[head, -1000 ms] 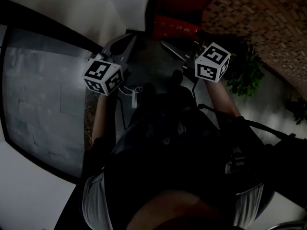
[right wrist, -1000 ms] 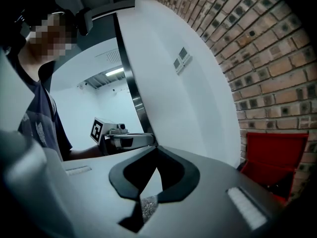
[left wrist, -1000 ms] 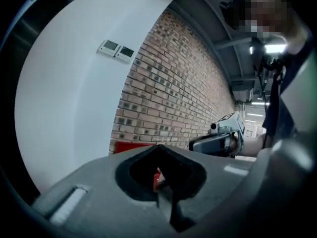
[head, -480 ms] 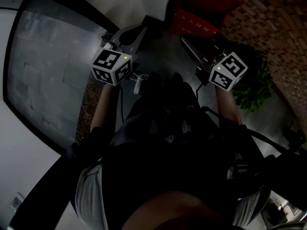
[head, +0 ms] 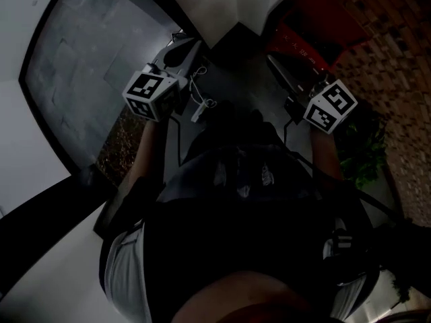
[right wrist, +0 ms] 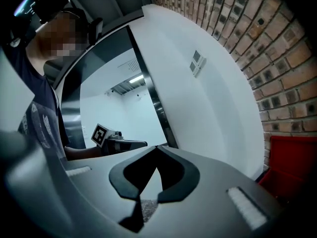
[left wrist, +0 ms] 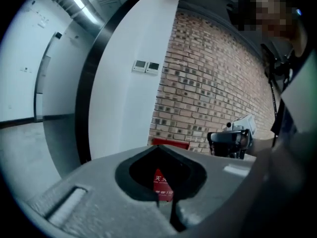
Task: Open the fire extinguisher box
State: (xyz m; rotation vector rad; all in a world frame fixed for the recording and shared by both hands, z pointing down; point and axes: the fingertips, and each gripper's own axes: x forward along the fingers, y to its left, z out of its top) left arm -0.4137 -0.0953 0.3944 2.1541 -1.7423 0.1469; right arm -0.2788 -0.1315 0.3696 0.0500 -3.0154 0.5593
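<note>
The red fire extinguisher box (head: 315, 31) stands on the floor against the brick wall, at the upper right of the head view. In the left gripper view it shows as a red strip (left wrist: 170, 143) above the jaws and through the hole between them. In the right gripper view its corner (right wrist: 292, 165) is at the right edge. My left gripper (head: 183, 48) (left wrist: 158, 147) is shut and empty, held in the air short of the box. My right gripper (head: 273, 60) (right wrist: 157, 147) is also shut on nothing, well away from the box.
A brick wall (left wrist: 208, 83) rises behind the box, and a white wall (left wrist: 126, 98) with two small control panels (left wrist: 146, 66) stands left of it. A dark-framed glass panel (head: 87, 59) is at the left, a green plant (head: 363, 160) at the right.
The head view has swung, so the red box has shifted to the upper right. Both grippers stay shut in front of the body, the left one slightly nearer the wall.
</note>
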